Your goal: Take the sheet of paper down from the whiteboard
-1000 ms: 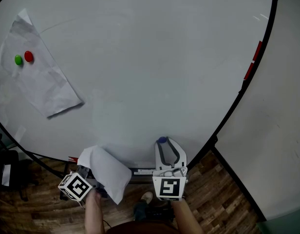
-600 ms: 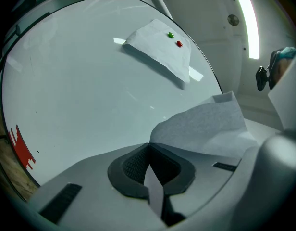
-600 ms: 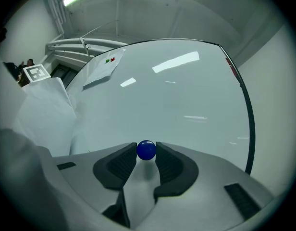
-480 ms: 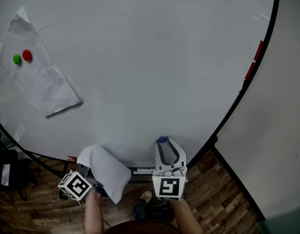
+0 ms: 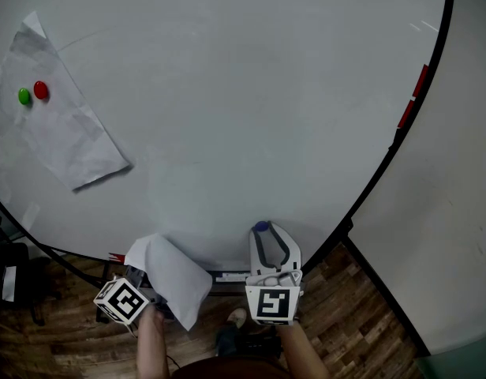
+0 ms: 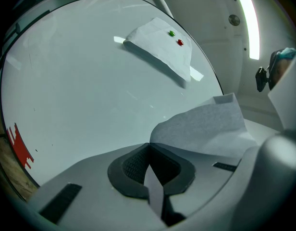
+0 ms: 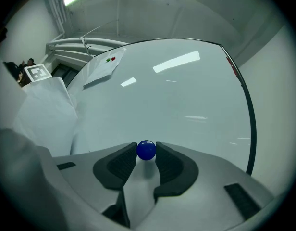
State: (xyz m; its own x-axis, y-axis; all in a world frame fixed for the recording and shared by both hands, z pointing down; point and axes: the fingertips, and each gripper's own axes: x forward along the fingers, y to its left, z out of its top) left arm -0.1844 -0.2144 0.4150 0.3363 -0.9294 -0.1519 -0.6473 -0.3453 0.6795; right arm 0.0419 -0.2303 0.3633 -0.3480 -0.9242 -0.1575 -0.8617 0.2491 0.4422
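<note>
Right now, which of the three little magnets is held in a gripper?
The blue magnet, pinched in the right gripper. The red magnet and green magnet sit side by side on the crumpled sheet on the whiteboard.

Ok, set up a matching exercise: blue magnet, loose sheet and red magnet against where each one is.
Things:
1. blue magnet
2. loose sheet
3. red magnet

Places:
a. held by the left gripper
b. on the pinned sheet
c. held by the right gripper

Pairs: 1-c; 2-a; 3-b
</note>
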